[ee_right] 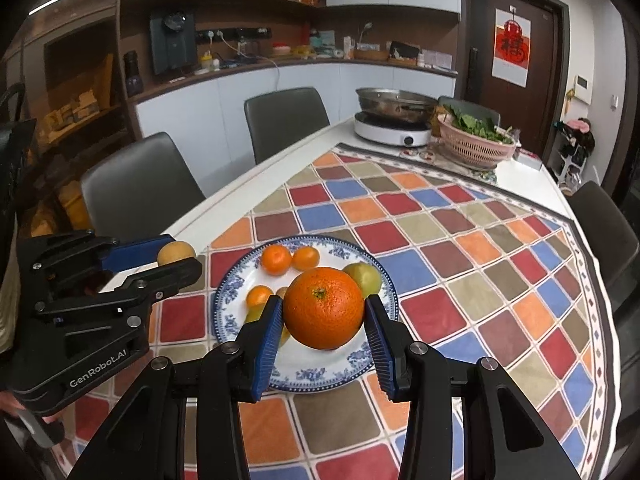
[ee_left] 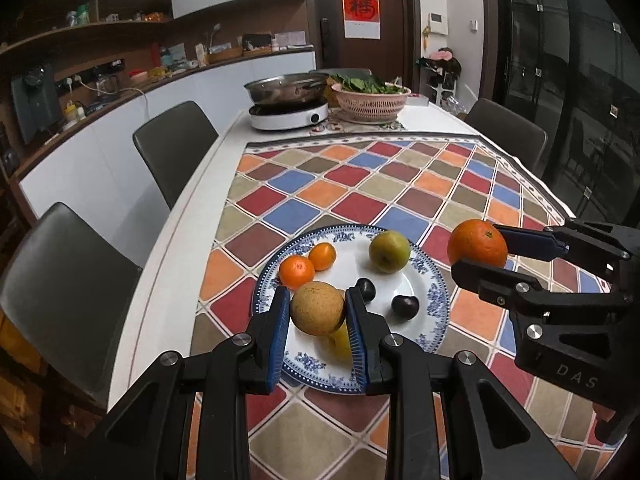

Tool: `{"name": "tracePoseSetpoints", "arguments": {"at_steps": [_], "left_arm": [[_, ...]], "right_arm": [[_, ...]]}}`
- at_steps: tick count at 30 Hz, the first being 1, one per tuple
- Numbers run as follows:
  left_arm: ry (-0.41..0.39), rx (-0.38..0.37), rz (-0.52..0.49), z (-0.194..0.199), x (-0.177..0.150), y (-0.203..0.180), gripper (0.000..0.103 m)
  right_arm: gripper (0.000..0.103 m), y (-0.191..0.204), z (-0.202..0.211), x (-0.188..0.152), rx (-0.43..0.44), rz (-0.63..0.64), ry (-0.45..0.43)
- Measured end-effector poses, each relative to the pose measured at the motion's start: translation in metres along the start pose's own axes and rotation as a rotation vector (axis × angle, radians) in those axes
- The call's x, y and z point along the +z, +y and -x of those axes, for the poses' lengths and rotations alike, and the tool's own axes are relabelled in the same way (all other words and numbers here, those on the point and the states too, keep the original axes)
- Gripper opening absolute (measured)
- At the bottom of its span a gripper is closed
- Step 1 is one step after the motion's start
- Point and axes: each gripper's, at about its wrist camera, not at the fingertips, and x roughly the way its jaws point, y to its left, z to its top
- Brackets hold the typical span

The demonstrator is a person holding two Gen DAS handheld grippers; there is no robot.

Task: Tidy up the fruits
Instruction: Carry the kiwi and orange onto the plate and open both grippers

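My left gripper (ee_left: 318,310) is shut on a tan round fruit (ee_left: 317,308) and holds it above the near edge of a blue-and-white plate (ee_left: 434,300). My right gripper (ee_right: 323,314) is shut on a large orange (ee_right: 323,314) and holds it above the same plate (ee_right: 232,300). In the left wrist view the right gripper (ee_left: 480,254) with the orange (ee_left: 477,248) is right of the plate. On the plate lie two small mandarins (ee_left: 297,272), a green fruit (ee_left: 389,251), two dark plums (ee_left: 405,306) and a yellow fruit (ee_left: 340,344).
The plate sits on a colourful checked cloth (ee_left: 360,184) on a white table (ee_left: 180,248). At the far end stand a pot on an induction cooker (ee_left: 288,114) and a pink basket of greens (ee_left: 370,102). Grey chairs (ee_left: 174,148) line the left side.
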Motion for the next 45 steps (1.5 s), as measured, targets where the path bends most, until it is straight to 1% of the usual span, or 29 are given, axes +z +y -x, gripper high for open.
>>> {"name": "tracePoseSetpoints", "arguments": {"at_steps": [7, 10, 24, 29, 32, 35, 37, 38, 42, 45], "left_arm": [[0.055, -0.023, -0.001, -0.039, -0.006, 0.011, 0.028], [0.067, -0.025, 0.004, -0.051, -0.007, 0.015, 0.028], [0.097, -0.039, -0.005, -0.085, 0.001, 0.020, 0.028], [0.118, -0.040, -0.012, -0.094, 0.005, 0.019, 0.028], [0.125, -0.046, -0.015, -0.095, 0.005, 0.019, 0.029], [0.122, -0.032, -0.009, -0.091, 0.006, 0.018, 0.042], [0.110, -0.022, -0.011, -0.085, 0.007, 0.017, 0.042], [0.107, -0.016, -0.014, -0.082, 0.007, 0.017, 0.042], [0.098, 0.015, -0.012, -0.064, 0.005, 0.013, 0.042], [0.086, 0.040, -0.007, -0.043, 0.000, 0.008, 0.047]], "right_arm": [[0.042, -0.001, -0.033, 0.003, -0.005, 0.009, 0.050], [0.042, -0.003, -0.048, 0.002, -0.004, 0.002, 0.076], [0.042, -0.014, -0.083, 0.002, -0.019, -0.021, 0.130], [0.042, -0.018, -0.093, 0.002, -0.011, -0.037, 0.144], [0.042, -0.016, -0.095, 0.001, -0.008, -0.031, 0.146], [0.043, -0.015, -0.093, 0.001, -0.018, -0.019, 0.142], [0.049, -0.016, -0.088, 0.001, -0.035, -0.024, 0.134], [0.055, -0.016, -0.085, 0.000, -0.044, -0.027, 0.127], [0.056, -0.017, -0.067, 0.000, -0.069, -0.030, 0.097], [0.057, -0.017, -0.051, -0.004, -0.080, -0.032, 0.086]]}}
